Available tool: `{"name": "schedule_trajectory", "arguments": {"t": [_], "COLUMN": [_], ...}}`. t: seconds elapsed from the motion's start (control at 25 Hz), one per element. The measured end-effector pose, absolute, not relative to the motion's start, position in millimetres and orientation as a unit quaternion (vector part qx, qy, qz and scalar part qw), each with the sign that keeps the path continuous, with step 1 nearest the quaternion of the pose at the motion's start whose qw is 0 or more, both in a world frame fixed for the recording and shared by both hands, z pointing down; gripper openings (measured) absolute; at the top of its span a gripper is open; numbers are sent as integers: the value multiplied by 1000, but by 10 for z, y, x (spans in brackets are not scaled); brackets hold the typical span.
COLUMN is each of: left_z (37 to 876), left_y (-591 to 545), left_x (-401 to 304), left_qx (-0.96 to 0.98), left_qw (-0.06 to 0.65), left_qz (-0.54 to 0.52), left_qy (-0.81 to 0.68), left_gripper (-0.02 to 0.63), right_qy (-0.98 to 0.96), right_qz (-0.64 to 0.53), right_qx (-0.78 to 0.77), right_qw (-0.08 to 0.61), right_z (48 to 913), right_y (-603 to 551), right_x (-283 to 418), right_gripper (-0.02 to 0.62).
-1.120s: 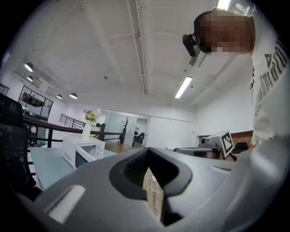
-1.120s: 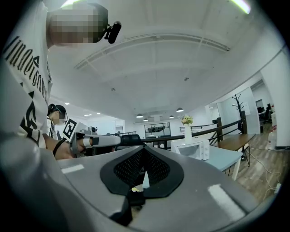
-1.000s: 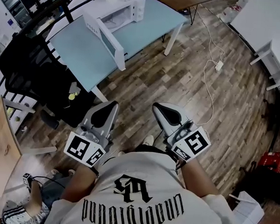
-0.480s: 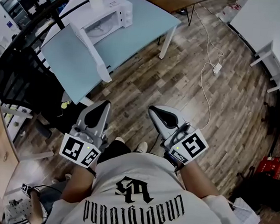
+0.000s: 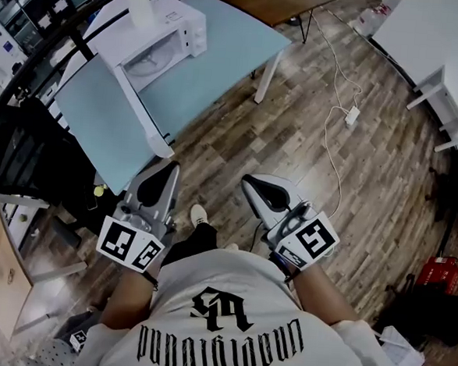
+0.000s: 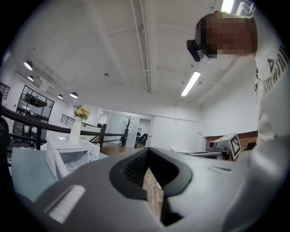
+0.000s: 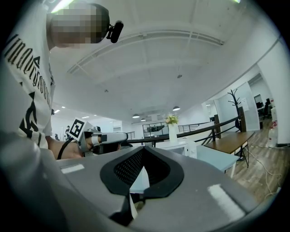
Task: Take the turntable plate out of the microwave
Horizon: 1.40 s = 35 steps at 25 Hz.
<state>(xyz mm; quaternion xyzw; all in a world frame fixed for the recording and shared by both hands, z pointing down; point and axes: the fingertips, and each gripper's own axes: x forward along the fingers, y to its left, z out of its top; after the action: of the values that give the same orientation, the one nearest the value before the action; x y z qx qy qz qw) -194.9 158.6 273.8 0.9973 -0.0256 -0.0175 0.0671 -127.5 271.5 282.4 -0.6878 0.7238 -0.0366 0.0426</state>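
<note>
Both grippers have drawn nearer the microwave [image 5: 157, 32]: left gripper [image 5: 165, 172] and right gripper [image 5: 252, 185], jaws closed and empty, short of it during approach. Its door [image 5: 140, 106] stands open for access; the turntable plate [image 5: 147, 61] lies inside.

A pale blue desk [image 5: 222, 53] stands on the wood floor [image 5: 384, 205]. 1 black chair [image 5: 27, 156] sits by its near-left corner, and 1 white power strip [image 5: 351, 116] lies beyond its right edge.
</note>
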Motion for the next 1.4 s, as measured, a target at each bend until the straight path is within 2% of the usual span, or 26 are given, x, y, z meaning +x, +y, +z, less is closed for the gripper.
{"name": "schedule_trajectory", "arguments": {"t": [0.36,0.92,1.4], "left_z": [2682,2619,2601], "left_y": [723,-567,-1093], "left_x": [-1446,-1071,-617], "left_qx": [998,998,992], "left_qw": [58,52,55], "left_qz": [-20,-21,-23], "left_qy": [-14,-15,-113], "left_gripper": [49,49,49], "right_qy": [721,723,788], "right_qz": [-29,-35,-55], "right_qx": [-691,-688,-611], "right_qw": [42,52,56], "right_z": [2760,2760,2784], "right_y": [1796,476,-255], "right_x": [-833,-471,202], "right_gripper": [2,3,3]}}
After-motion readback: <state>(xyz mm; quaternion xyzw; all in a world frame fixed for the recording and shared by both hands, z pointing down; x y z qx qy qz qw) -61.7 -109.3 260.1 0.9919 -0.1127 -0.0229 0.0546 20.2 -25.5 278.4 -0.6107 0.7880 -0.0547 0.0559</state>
